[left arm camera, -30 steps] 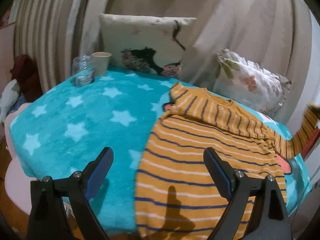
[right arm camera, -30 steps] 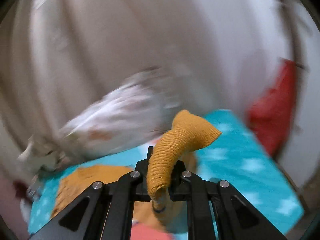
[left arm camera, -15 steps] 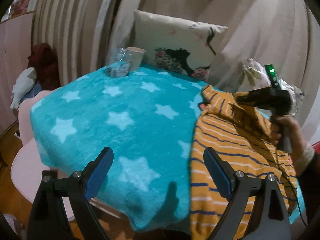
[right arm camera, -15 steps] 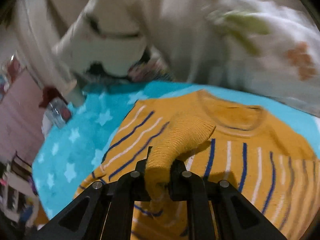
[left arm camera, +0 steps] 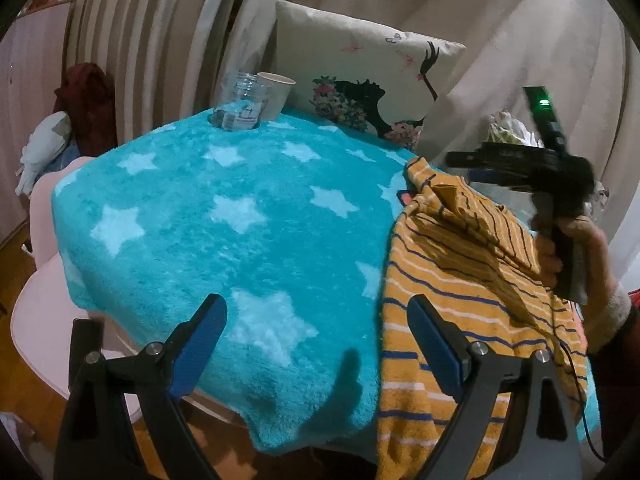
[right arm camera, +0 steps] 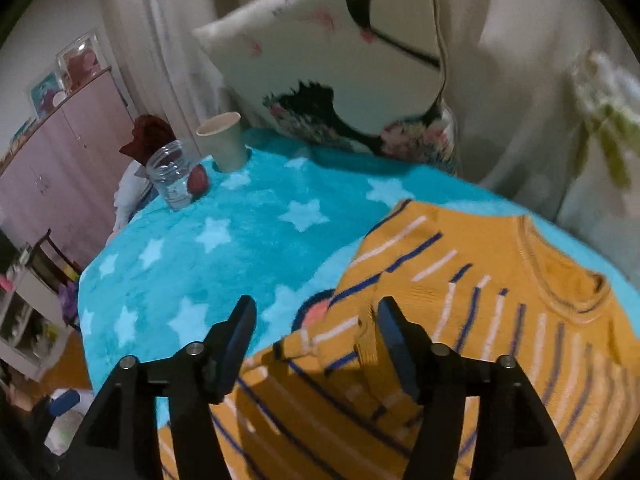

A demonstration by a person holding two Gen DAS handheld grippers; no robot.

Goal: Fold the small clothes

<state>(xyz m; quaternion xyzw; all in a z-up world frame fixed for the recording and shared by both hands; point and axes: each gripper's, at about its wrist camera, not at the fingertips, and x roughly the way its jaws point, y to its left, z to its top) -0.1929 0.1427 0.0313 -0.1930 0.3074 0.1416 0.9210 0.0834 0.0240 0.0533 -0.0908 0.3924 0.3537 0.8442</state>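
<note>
Both grippers empty over the striped jumper

The right gripper [right arm camera: 316, 334] is opening, nothing pinched, above the folded-over sleeve [right arm camera: 372, 344] of the mustard striped jumper [right arm camera: 500, 304] lying on the tabletop's turquoise star blanket [left arm camera: 240, 216]. The left gripper [left arm camera: 316, 332] hangs wide and empty at the near edge. A glass jar [left arm camera: 239, 102], paper cup [left arm camera: 276, 94] and printed cushion [left arm camera: 360, 76] sit behind, seemingly against curtains.

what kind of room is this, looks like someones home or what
Most likely a home, perhaps a bedroom or living room: a star-patterned teal blanket covers a small table, printed cushions lean against draped curtains, and a pink cabinet stands nearby.
</note>
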